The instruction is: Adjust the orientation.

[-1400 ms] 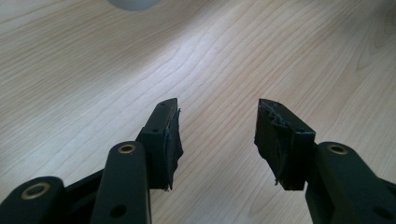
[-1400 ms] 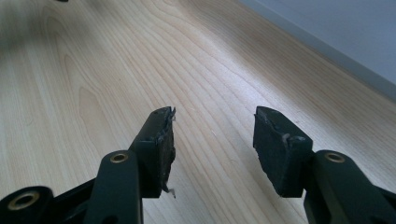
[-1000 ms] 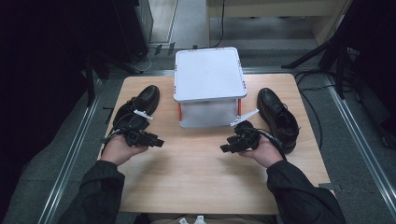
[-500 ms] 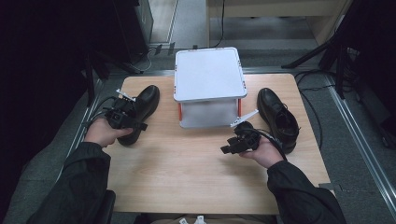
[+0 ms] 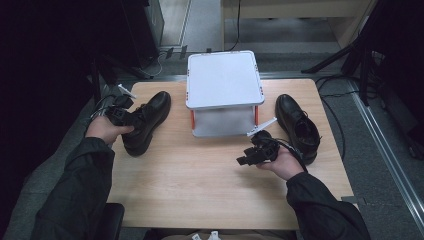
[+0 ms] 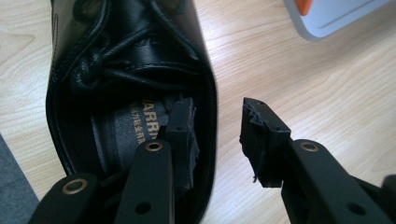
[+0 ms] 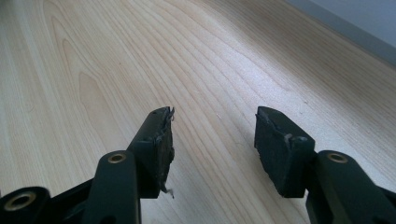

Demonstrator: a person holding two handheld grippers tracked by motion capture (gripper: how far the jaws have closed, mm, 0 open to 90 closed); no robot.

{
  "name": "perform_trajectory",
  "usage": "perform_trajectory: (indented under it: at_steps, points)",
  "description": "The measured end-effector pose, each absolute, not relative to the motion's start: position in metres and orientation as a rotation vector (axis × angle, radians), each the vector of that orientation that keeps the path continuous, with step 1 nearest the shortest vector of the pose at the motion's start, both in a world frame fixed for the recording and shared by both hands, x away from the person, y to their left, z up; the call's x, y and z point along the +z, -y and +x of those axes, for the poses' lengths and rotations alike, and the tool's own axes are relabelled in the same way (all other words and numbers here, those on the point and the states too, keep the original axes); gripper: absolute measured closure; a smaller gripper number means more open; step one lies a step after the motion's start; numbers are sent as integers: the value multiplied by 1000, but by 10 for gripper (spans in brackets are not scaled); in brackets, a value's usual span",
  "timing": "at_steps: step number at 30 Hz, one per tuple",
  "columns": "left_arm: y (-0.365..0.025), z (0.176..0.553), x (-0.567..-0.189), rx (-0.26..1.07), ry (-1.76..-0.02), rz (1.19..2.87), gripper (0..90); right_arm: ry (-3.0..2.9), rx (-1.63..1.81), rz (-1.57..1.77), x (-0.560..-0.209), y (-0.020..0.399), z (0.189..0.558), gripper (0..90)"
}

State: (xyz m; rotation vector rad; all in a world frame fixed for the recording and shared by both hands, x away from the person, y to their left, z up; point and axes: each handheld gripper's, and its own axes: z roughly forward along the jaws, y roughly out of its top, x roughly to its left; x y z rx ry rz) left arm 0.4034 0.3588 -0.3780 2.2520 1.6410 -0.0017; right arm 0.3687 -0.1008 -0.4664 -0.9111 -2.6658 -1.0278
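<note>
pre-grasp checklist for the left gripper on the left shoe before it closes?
1. Left gripper straddles the side wall of the left shoe, one jaw inside, one outside: ok.
2. Pads pressing on the wall: not ok; jaws have just been closing, a gap remains at the outer jaw.
3. Laces clear of the jaws: ok, the knot sits farther up the shoe.
4. Shoe sole flat on the table: ok in the high view.
5. Right gripper out of the way: ok, open over bare wood.
6. Grip depth enough to lift: cannot tell.

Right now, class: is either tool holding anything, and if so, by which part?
Nothing is gripped yet. The left tool straddles the side wall of the left black shoe's opening, one jaw inside; its jaws have been closing. The right tool is open over bare table.
</note>
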Motion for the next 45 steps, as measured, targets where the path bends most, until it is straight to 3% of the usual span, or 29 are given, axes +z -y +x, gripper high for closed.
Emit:
perform_trajectory:
  at_steps: [5,13,18,40,45]
  points:
    - [-356,410,-389,-31,-1677,2247,670,2666,-1029,-911,-467,101,368,476]
    - [-349,418,-399,-56,-1747,2242,814,2666,-1029,-911,-467,102,367,478]
    - [-341,423,-395,-46,-1783,2285,852,2661,-1029,-917,-467,103,368,481]
    - [-300,453,-397,-94,-1900,2159,834,2657,-1029,-918,-467,104,367,486]
    - [-303,452,-397,-109,-1891,2140,793,2656,-1027,-921,-467,105,367,487]
